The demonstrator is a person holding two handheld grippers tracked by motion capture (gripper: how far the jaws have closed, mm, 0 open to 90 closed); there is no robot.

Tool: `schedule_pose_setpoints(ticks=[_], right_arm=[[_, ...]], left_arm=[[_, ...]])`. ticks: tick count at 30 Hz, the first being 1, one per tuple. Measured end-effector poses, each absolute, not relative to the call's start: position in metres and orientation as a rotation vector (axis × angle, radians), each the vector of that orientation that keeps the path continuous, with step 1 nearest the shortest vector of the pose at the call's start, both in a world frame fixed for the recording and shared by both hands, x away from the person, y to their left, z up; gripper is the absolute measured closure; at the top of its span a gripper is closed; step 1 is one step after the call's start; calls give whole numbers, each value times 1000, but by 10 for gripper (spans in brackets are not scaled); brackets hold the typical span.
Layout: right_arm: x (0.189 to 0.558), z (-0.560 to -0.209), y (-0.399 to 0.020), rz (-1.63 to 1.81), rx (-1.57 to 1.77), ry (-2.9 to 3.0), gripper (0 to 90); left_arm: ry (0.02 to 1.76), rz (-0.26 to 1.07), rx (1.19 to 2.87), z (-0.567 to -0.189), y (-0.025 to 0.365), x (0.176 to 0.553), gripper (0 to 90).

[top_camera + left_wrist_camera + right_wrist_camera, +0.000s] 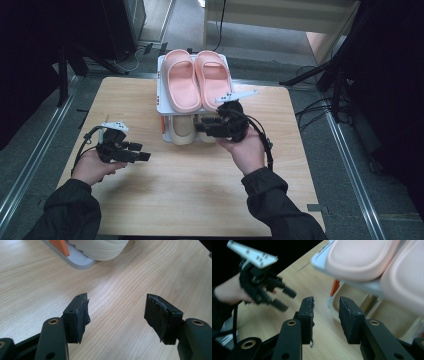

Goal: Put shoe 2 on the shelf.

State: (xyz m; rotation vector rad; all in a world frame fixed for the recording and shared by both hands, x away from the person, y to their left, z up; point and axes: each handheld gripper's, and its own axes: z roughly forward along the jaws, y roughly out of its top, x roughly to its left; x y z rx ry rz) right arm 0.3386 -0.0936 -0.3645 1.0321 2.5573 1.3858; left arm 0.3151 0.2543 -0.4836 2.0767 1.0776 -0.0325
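Both grippers empty; right gripper [200, 126] apparently nears cream slippers [182, 129].

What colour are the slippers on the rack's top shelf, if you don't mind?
Pink; the slippers show best in the high view.

A: Is there room around the left gripper [142, 151]?

B: Yes. Bare table [190, 195] lies under it, in front of it and out to its side, so it can slide there.

A: What blocks it?

B: Farther ahead stands the shoe rack [161, 102], with a cream slipper [182, 129] on the low shelf.

A: And the right gripper [199, 124]?

B: It is right at the rack's front. The pink slippers [197, 80] on the top shelf sit just above it, so going up is tight. An orange post [335, 288] stands just ahead.

A: Where can it go?

B: Back toward the person, or across the open table between the two grippers.
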Motion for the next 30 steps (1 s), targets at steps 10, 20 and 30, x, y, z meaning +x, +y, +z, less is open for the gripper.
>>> schedule_pose_setpoints(ticks=[10,20,30], right_arm=[[320,-413,-123,1389,831,2630,553],[317,-456,-148,1422,839,2680,503],[316,-485,-146,1398,804,2738,500]], left_arm=[[1080,16,2070,-484,257,303,351],[1084,75,2064,-487,260,284,318],[1051,129,2048,-492,254,274,267]])
